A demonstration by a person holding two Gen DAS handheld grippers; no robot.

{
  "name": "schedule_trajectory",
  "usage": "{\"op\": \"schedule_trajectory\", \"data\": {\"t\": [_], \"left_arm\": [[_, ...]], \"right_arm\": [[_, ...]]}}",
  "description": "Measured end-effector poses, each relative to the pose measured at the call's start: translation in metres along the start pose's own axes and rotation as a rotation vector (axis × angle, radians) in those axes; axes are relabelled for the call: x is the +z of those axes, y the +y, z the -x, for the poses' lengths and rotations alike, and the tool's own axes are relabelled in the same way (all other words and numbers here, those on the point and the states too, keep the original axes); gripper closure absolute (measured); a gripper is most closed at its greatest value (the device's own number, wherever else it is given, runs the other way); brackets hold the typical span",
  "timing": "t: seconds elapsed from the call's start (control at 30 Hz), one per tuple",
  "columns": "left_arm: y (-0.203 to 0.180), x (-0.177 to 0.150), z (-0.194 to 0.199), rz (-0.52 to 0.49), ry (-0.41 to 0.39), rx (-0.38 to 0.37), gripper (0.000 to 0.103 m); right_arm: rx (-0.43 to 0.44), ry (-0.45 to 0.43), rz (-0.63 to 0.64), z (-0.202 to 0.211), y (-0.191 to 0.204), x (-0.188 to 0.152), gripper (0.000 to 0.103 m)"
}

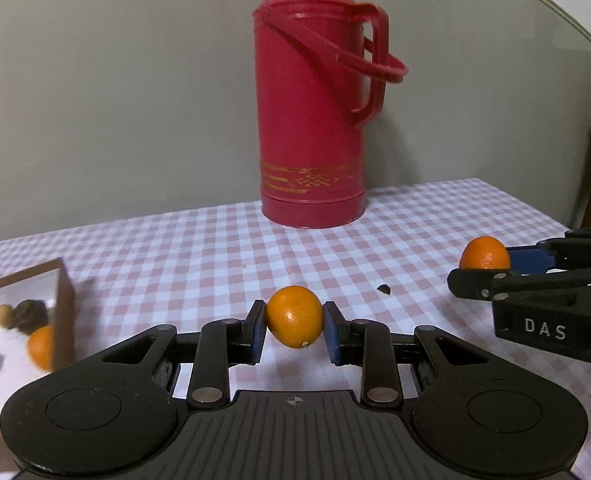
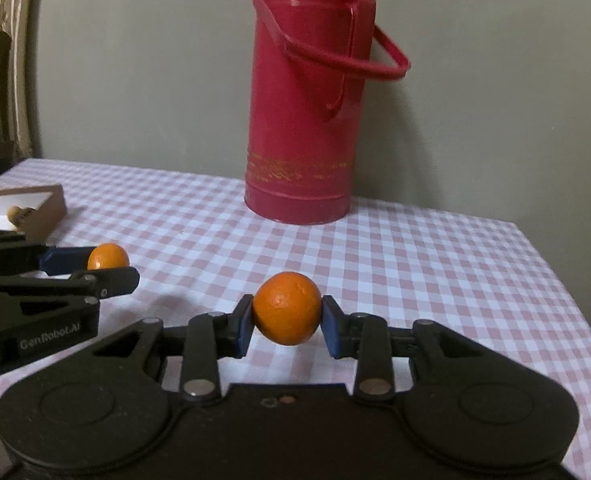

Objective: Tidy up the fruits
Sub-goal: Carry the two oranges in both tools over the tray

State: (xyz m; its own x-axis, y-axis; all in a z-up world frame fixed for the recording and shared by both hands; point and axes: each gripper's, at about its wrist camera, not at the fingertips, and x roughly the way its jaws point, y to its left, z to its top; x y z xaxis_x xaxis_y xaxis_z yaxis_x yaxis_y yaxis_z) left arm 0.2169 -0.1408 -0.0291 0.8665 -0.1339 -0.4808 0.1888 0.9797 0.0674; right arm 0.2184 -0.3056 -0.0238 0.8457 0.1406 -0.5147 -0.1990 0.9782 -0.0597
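My left gripper (image 1: 294,330) is shut on a small orange (image 1: 294,316) and holds it above the checked tablecloth. My right gripper (image 2: 287,320) is shut on another small orange (image 2: 287,308), also lifted. Each gripper shows in the other's view: the right one (image 1: 483,266) at the far right with its orange (image 1: 484,253), the left one (image 2: 103,266) at the far left with its orange (image 2: 108,256). A brown box (image 1: 64,312) with a white inside at the left holds an orange (image 1: 41,346) and several brownish nuts (image 1: 25,314).
A tall red thermos (image 1: 315,120) with a handle stands at the back of the table near the grey wall; it also shows in the right wrist view (image 2: 303,120). A small dark crumb (image 1: 384,289) lies on the pink-checked cloth (image 1: 199,256). The table's right edge (image 2: 555,264) falls off beyond the right gripper.
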Motion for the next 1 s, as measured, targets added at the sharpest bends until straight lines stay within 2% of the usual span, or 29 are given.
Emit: {"op": "schedule_trajectory", "data": {"t": [0.2,0.5,0.73,1.0], "left_arm": [[0.020,-0.016,0.053,0.002,-0.041,0.037,0.073],[0.079,-0.035,0.125,0.053,-0.094,0.136,0.073],[0.119,-0.053,0.163,0.080,-0.107,0.209,0.073],[0.152,-0.063,0.186,0.096,-0.119,0.288,0.073]], "right_arm": [[0.029,-0.039,0.013,0.043,0.030,-0.007,0.077],[0.117,-0.084,0.087,0.085,0.092,-0.012,0.077],[0.215,-0.112,0.160,0.103,0.146,-0.011,0.077],[0.322,-0.140,0.230,0.108,0.197,-0.004,0.077]]}}
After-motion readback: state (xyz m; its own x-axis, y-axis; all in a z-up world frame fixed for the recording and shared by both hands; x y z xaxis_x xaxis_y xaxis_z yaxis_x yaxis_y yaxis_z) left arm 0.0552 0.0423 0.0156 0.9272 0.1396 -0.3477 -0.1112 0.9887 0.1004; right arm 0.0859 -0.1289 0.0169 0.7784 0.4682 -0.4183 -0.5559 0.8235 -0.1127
